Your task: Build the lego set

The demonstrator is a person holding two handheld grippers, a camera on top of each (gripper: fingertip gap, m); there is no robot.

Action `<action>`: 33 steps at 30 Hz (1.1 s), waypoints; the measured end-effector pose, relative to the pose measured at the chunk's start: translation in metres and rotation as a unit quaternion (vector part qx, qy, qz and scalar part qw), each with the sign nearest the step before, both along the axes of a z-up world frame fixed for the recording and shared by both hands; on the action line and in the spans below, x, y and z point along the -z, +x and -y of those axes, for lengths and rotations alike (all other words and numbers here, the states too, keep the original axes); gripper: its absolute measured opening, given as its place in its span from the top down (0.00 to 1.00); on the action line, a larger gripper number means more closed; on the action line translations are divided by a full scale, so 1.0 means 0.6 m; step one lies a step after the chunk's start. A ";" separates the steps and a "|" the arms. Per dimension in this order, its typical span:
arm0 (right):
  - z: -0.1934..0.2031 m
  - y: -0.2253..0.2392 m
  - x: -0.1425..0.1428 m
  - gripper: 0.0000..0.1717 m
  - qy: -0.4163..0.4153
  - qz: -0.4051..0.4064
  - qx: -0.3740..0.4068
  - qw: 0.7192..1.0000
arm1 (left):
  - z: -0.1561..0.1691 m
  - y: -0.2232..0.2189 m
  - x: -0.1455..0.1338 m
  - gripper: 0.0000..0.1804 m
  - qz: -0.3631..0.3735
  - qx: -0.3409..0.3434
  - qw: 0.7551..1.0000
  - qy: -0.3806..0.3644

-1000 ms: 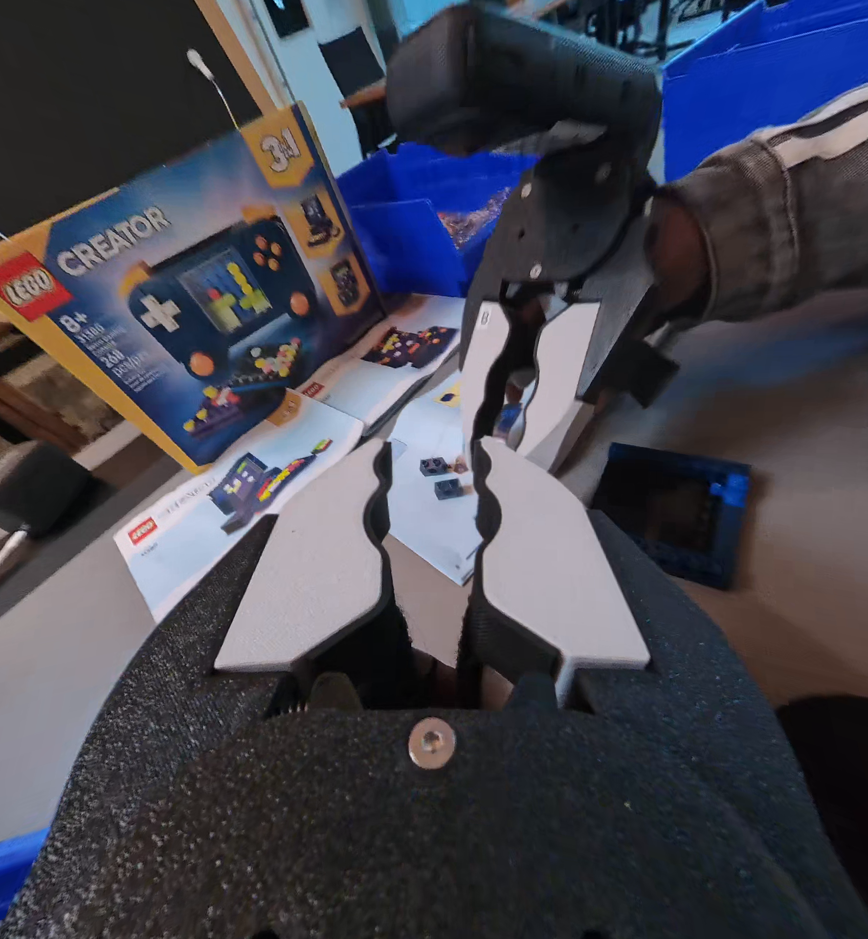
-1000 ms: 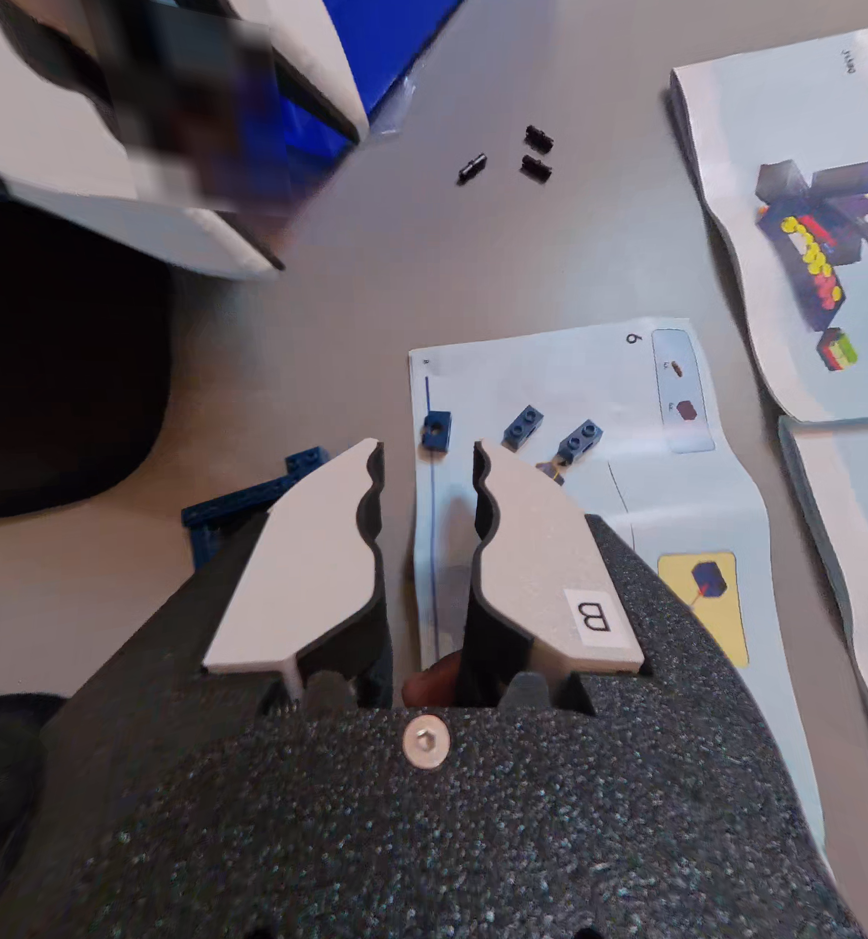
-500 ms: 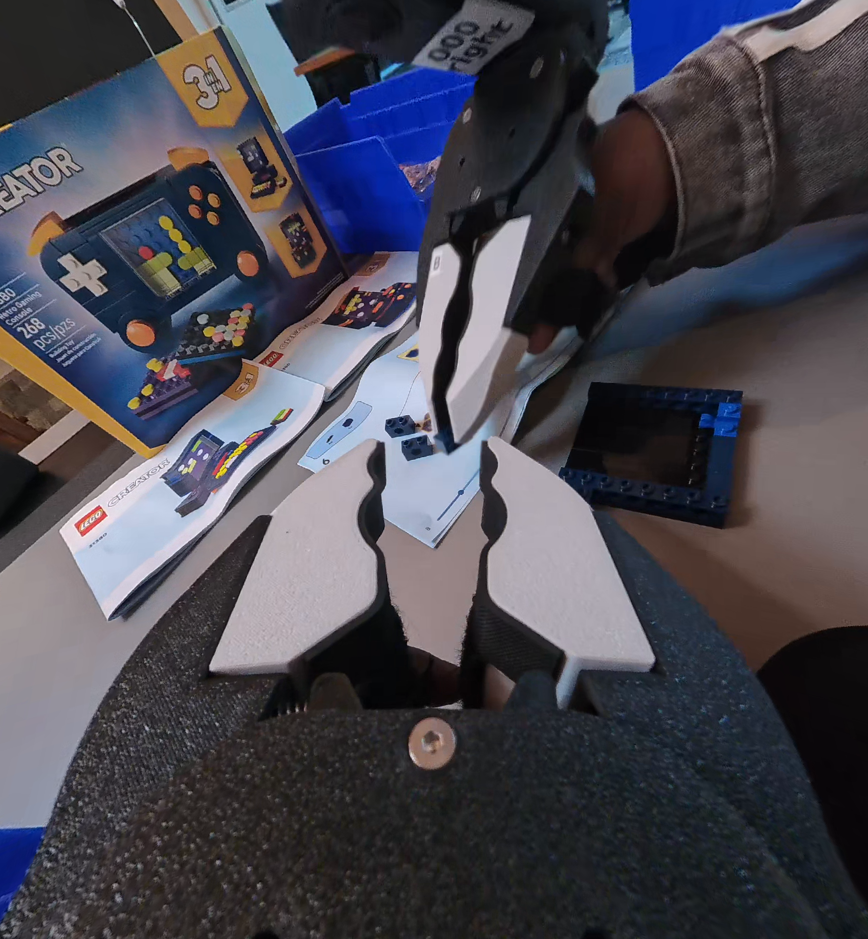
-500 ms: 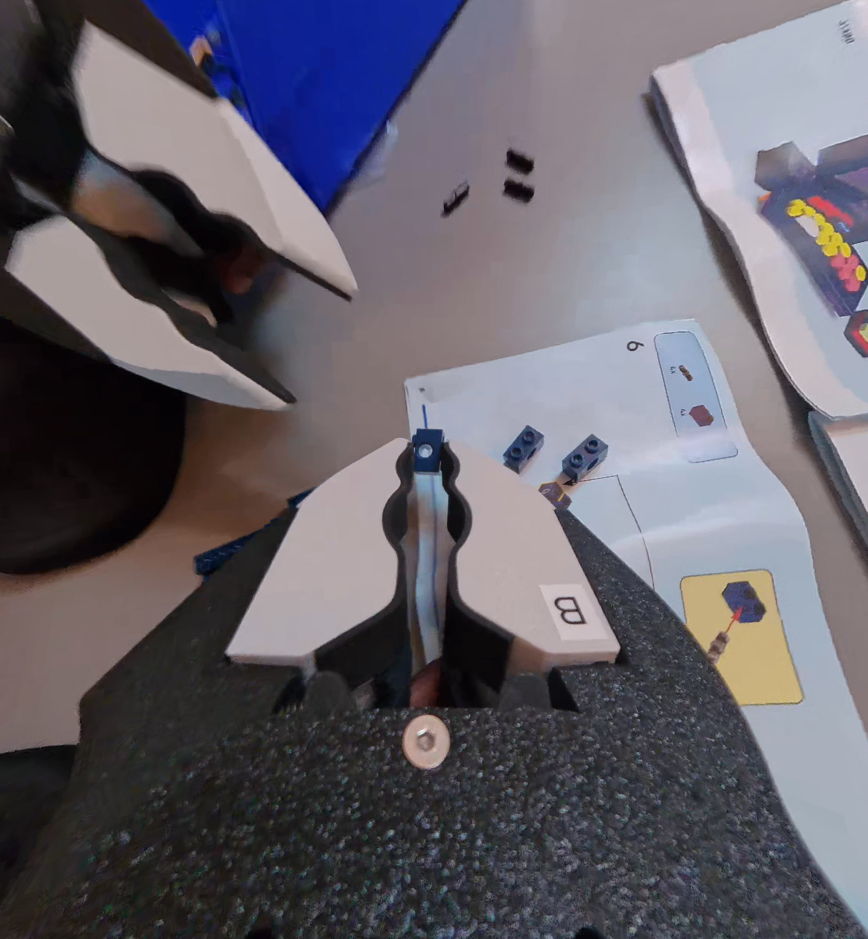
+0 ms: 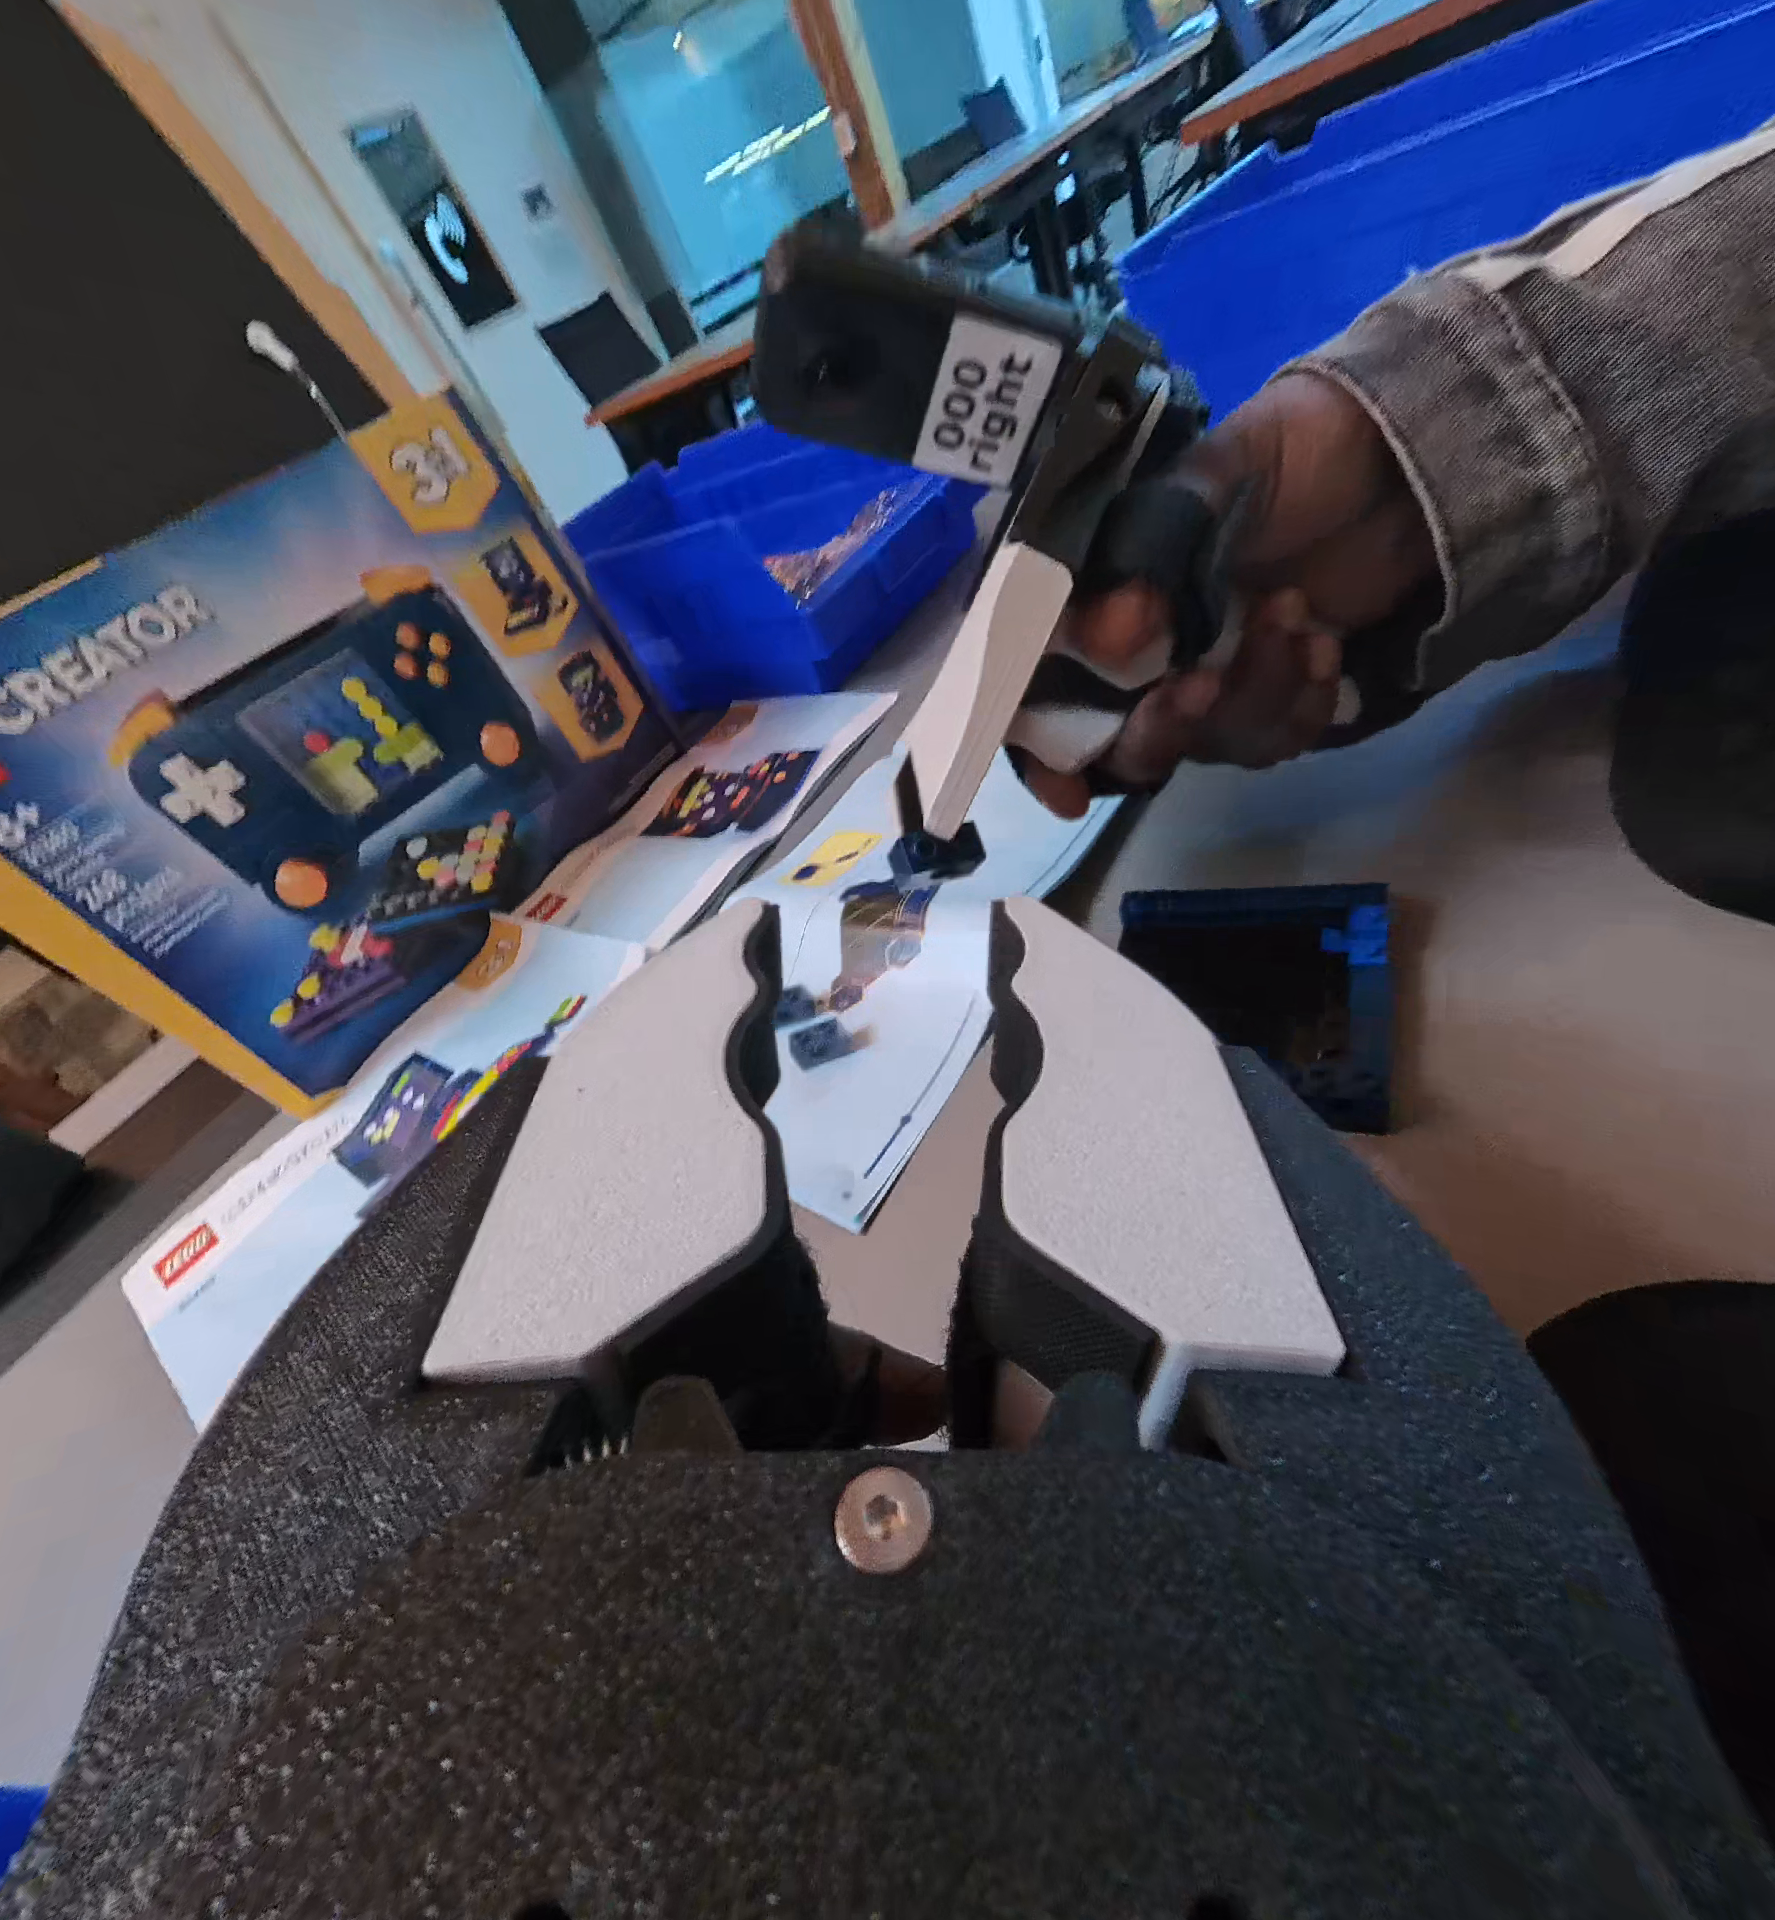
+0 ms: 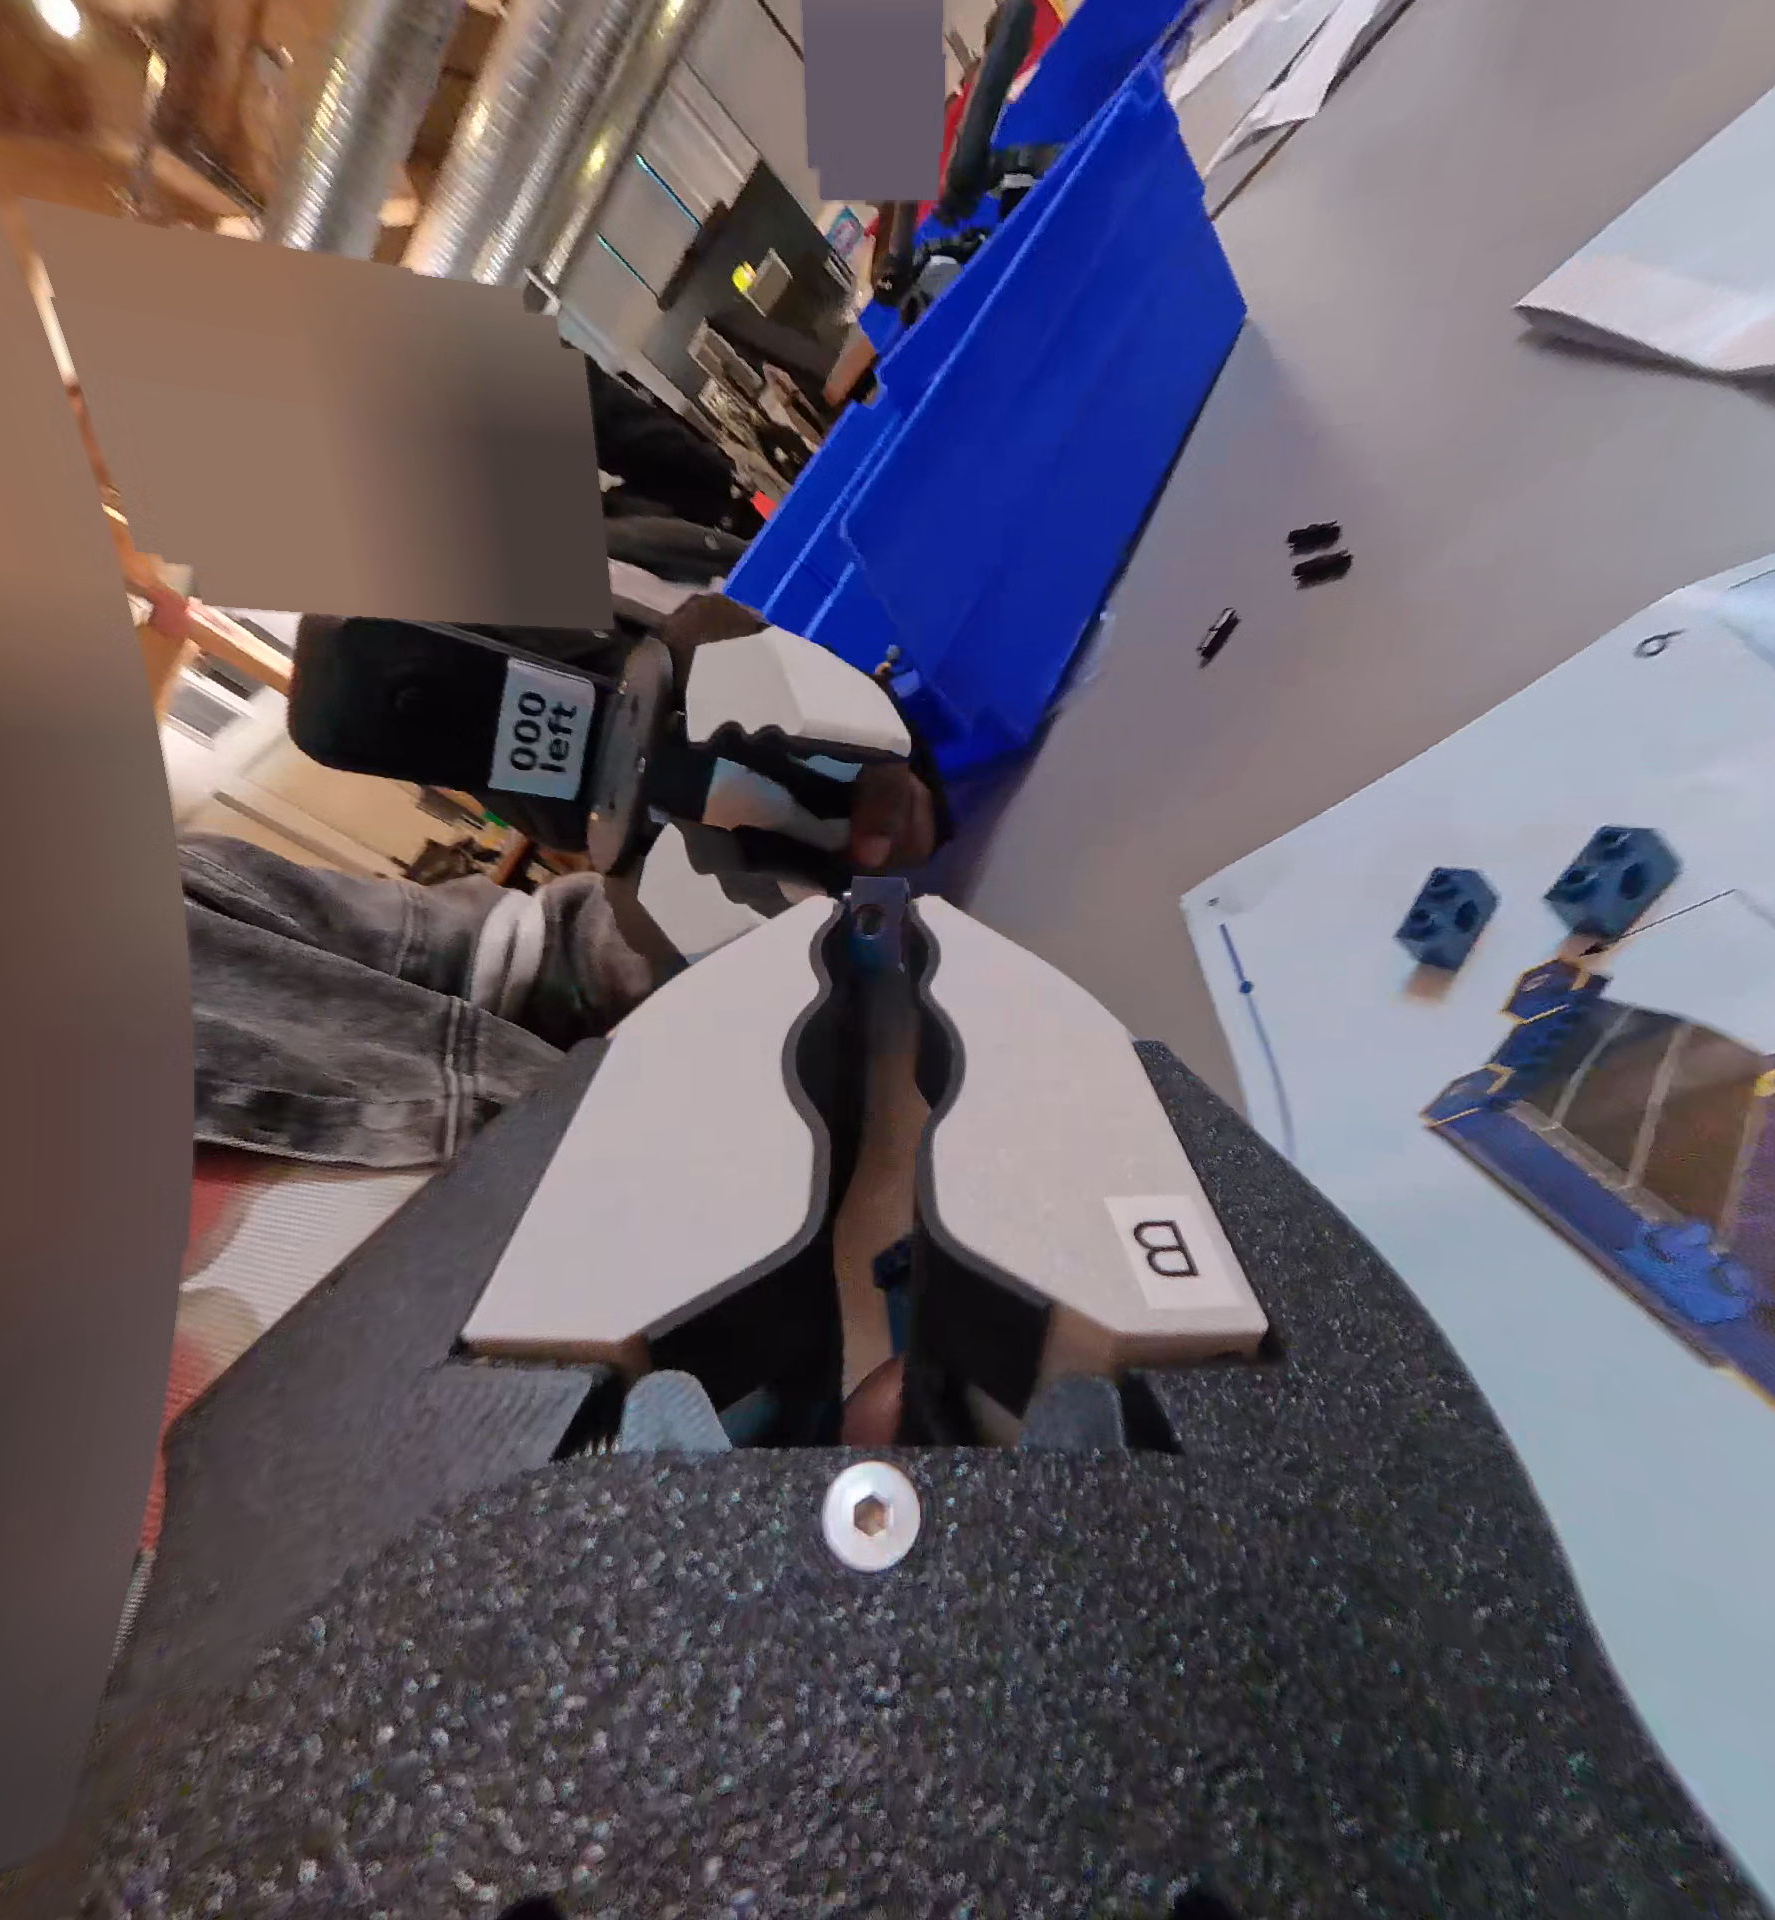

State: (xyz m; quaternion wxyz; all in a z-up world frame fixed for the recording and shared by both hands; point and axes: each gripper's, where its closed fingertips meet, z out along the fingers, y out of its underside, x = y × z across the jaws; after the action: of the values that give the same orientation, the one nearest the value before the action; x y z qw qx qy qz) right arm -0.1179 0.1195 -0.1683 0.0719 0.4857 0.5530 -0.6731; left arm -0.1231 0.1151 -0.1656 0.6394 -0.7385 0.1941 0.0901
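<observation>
Dark blue brick (image 6: 881,916): pinched at the very tips of the right gripper (image 6: 878,925), lifted above the open instruction sheet (image 5: 893,1081). Left gripper (image 5: 878,966): jaws apart, empty, just below. Risk: so shallow a hold may let the brick twist free and drop among the two loose bricks (image 6: 1527,899).

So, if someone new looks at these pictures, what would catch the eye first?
First, the right gripper, shut on a small dark blue brick and held above the open instruction sheet, where two more dark blue bricks lie. Then the colourful toy box standing at the left behind the booklets, with the blue bins behind it. The left gripper is open, holding nothing.
</observation>
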 end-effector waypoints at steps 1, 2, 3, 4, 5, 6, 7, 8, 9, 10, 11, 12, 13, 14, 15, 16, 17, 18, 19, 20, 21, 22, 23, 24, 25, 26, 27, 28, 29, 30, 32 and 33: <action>0.005 0.004 -0.003 0.94 -0.021 0.001 0.000 1.000 | 0.000 0.006 -0.002 0.79 -0.006 0.008 1.000 0.004; 0.008 0.007 -0.006 0.94 -0.047 0.002 0.001 0.999 | 0.000 0.010 -0.002 0.78 -0.011 0.013 1.000 0.006; 0.010 0.008 -0.010 0.94 -0.074 0.006 0.002 0.997 | 0.000 0.012 -0.001 0.79 -0.013 0.015 1.000 0.007; 0.011 0.008 -0.013 0.94 -0.100 0.010 0.003 0.995 | -0.001 0.015 -0.002 0.79 -0.012 0.018 1.000 0.010; 0.011 0.007 -0.016 0.94 -0.119 0.013 0.004 0.993 | 0.000 0.018 -0.003 0.79 -0.010 0.024 1.000 0.015; 0.011 0.006 -0.016 0.94 -0.130 0.015 0.004 0.991 | 0.000 0.021 -0.007 0.80 -0.008 0.028 0.999 0.024; 0.011 0.005 -0.016 0.94 -0.137 0.017 0.005 0.990 | 0.000 0.022 -0.010 0.81 -0.009 0.029 0.999 0.030; 0.011 0.004 -0.016 0.94 -0.143 0.017 0.006 0.989 | 0.000 0.021 -0.011 0.81 -0.012 0.024 0.999 0.032; 0.011 0.003 -0.017 0.94 -0.152 0.017 0.008 0.988 | -0.001 0.018 -0.010 0.81 -0.017 0.017 0.999 0.032; 0.012 0.002 -0.020 0.94 -0.164 0.018 0.009 0.986 | -0.001 0.017 -0.009 0.81 -0.022 0.013 0.999 0.031; 0.013 0.002 -0.023 0.94 -0.180 0.020 0.008 0.983 | -0.002 0.017 -0.008 0.82 -0.028 0.011 0.999 0.031; 0.015 0.003 -0.028 0.94 -0.201 0.023 0.005 0.979 | -0.003 0.016 -0.008 0.83 -0.036 0.007 0.999 0.031; 0.016 0.004 -0.034 0.94 -0.229 0.029 -0.001 0.973 | -0.003 0.014 -0.009 0.84 -0.048 -0.001 0.998 0.035; 0.016 0.005 -0.039 0.94 -0.256 0.036 -0.006 0.966 | -0.003 0.013 -0.012 0.85 -0.064 -0.007 0.997 0.043; 0.017 0.005 -0.041 0.94 -0.275 0.043 -0.010 0.961 | -0.002 0.015 -0.015 0.86 -0.077 -0.007 0.996 0.051; 0.019 0.005 -0.040 0.94 -0.284 0.048 -0.011 0.958 | -0.002 0.017 -0.018 0.86 -0.087 -0.007 0.994 0.058; 0.021 0.005 -0.037 0.94 -0.285 0.053 -0.013 0.957 | -0.001 0.017 -0.020 0.86 -0.096 -0.012 0.993 0.062; 0.023 0.005 -0.034 0.94 -0.283 0.055 -0.014 0.957 | -0.002 0.016 -0.020 0.86 -0.104 -0.016 0.992 0.063; 0.025 0.005 -0.035 0.94 -0.283 0.055 -0.015 0.957 | -0.002 0.016 -0.020 0.86 -0.108 -0.018 0.992 0.064; 0.026 0.005 -0.035 0.94 -0.282 0.054 -0.016 0.958 | -0.002 0.018 -0.020 0.87 -0.109 -0.015 0.992 0.063; 0.028 0.005 -0.035 0.94 -0.279 0.054 -0.016 0.959 | -0.002 0.018 -0.019 0.88 -0.109 -0.014 0.992 0.061; 0.030 0.006 -0.034 0.94 -0.275 0.053 -0.017 0.960 | -0.002 0.018 -0.018 0.89 -0.110 -0.015 0.992 0.059; 0.031 0.006 -0.034 0.94 -0.274 0.053 -0.018 0.960 | -0.001 0.018 -0.019 0.90 -0.112 -0.016 0.992 0.059; 0.032 0.007 -0.035 0.94 -0.277 0.053 -0.018 0.959 | -0.001 0.018 -0.020 0.90 -0.111 -0.015 0.992 0.061; 0.033 0.007 -0.036 0.94 -0.278 0.053 -0.019 0.959 | 0.000 0.018 -0.021 0.90 -0.109 -0.014 0.992 0.060; 0.033 0.007 -0.036 0.94 -0.278 0.052 -0.018 0.959 | 0.000 0.018 -0.021 0.90 -0.105 -0.014 0.993 0.059; 0.033 0.007 -0.036 0.94 -0.277 0.052 -0.018 0.959 | 0.000 0.018 -0.021 0.91 -0.101 -0.012 0.993 0.058; 0.034 0.007 -0.036 0.94 -0.275 0.050 -0.019 0.960 | 0.001 0.018 -0.021 0.91 -0.096 -0.009 0.994 0.057; 0.034 0.007 -0.037 0.94 -0.269 0.046 -0.019 0.962 | 0.001 0.019 -0.021 0.91 -0.086 -0.006 0.995 0.056; 0.034 0.007 -0.040 0.94 -0.260 0.037 -0.018 0.965 | 0.002 0.019 -0.023 0.91 -0.073 -0.003 0.996 0.057; 0.028 0.008 -0.053 0.88 -0.231 0.008 -0.014 0.973 | 0.009 0.015 -0.033 0.91 -0.036 -0.004 0.997 0.066; 0.022 0.008 -0.061 0.85 -0.203 -0.011 -0.008 0.979 | 0.015 0.013 -0.041 0.91 -0.011 -0.004 0.997 0.072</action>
State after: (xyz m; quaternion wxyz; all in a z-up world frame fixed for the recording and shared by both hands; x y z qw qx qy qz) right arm -0.1134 0.1061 -0.1319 0.1682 0.4491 0.4090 -0.7764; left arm -0.1153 0.1062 -0.1407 0.6882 -0.6906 0.1907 0.1143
